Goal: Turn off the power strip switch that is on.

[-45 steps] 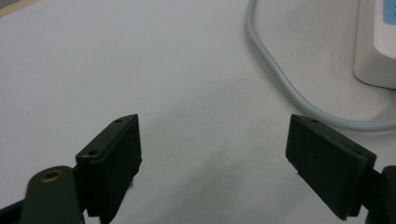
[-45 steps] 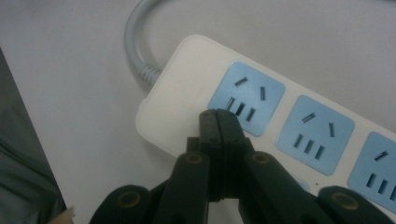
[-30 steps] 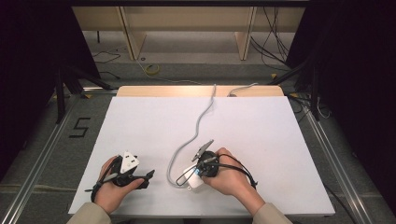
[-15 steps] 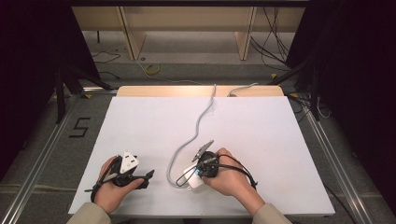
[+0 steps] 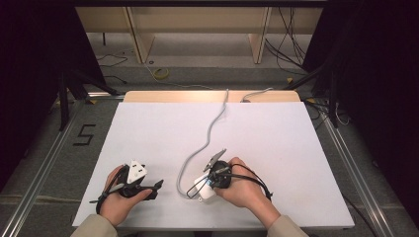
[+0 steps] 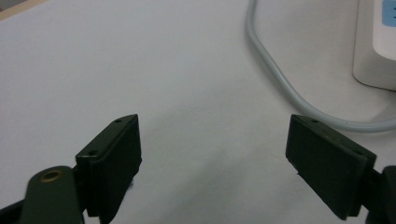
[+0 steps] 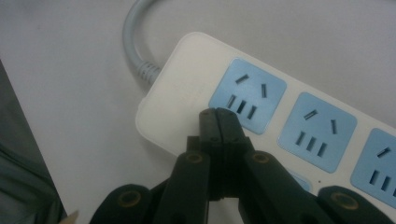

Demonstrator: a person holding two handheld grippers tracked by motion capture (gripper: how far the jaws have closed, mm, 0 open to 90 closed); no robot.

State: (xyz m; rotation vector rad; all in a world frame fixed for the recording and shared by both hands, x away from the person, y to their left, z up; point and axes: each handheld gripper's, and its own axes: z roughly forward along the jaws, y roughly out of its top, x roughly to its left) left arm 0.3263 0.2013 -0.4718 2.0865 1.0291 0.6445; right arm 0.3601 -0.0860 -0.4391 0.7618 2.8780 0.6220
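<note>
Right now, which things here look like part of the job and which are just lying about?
Likely in the job:
- power strip, under the right gripper, whose jaws are shut over it
- its grey cord, looping across the table
- left gripper, open above bare table

Just lying about:
- yellow coil on the floor
- loose cables behind the table

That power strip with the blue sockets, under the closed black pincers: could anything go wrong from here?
Possibly. The right gripper is shut, its tips right over the power strip beside a blue socket; a slip might poke a slot. The grey cable loops near the strip's end, so moving the strip could snag it. The open left gripper points toward that cable and might catch it.
</note>
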